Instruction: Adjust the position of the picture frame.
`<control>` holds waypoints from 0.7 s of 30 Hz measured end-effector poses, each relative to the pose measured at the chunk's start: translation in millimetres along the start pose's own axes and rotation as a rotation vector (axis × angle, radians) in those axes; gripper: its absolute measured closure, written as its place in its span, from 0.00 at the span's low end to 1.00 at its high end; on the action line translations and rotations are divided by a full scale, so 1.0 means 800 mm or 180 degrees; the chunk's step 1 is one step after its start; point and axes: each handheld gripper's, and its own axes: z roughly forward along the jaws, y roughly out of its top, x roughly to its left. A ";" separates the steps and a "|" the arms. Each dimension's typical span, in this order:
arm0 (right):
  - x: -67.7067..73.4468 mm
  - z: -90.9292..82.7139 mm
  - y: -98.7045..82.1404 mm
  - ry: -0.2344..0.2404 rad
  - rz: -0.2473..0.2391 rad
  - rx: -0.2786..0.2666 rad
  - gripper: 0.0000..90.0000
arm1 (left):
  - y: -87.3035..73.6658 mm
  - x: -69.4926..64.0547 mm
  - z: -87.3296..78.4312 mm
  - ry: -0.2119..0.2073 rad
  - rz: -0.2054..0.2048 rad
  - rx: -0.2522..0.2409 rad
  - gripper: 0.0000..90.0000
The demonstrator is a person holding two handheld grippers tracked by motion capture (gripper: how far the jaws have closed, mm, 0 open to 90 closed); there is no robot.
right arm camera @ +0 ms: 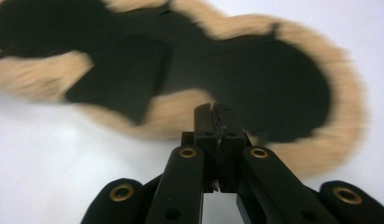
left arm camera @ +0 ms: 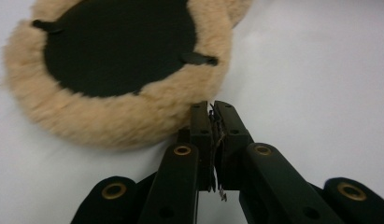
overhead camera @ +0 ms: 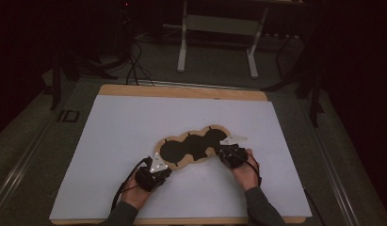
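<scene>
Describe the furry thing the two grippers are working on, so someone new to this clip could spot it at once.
On the white sheet that covers the wooden table, look near the middle, just beyond the person's two hands. There lies a flat, lobed pad: a black centre ringed by tan fleece, with small black tabs at the edge. It is the one fuzzy, tan-rimmed thing there, set between the left hand-held gripper and the right hand-held gripper.

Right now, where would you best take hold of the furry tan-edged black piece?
Grip the fur piece by its fluffy tan rim, at its two ends, coming in low from the near side. It lies flat on the white sheet, so only the raised edge gives the claws something to pinch.
</scene>
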 end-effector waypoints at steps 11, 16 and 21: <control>-0.058 0.009 -0.007 -0.0355 0.0666 -0.0071 0.83 | 0.007 -0.007 0.014 0.0020 0.0084 0.0007 0.98; -0.066 0.016 -0.003 -0.0319 0.0819 -0.0050 0.79 | 0.008 -0.007 0.015 0.0034 0.0091 0.0016 0.98; -0.071 0.018 0.001 -0.0288 0.0908 -0.0004 0.83 | 0.009 -0.004 0.015 0.0043 0.0035 0.0019 0.99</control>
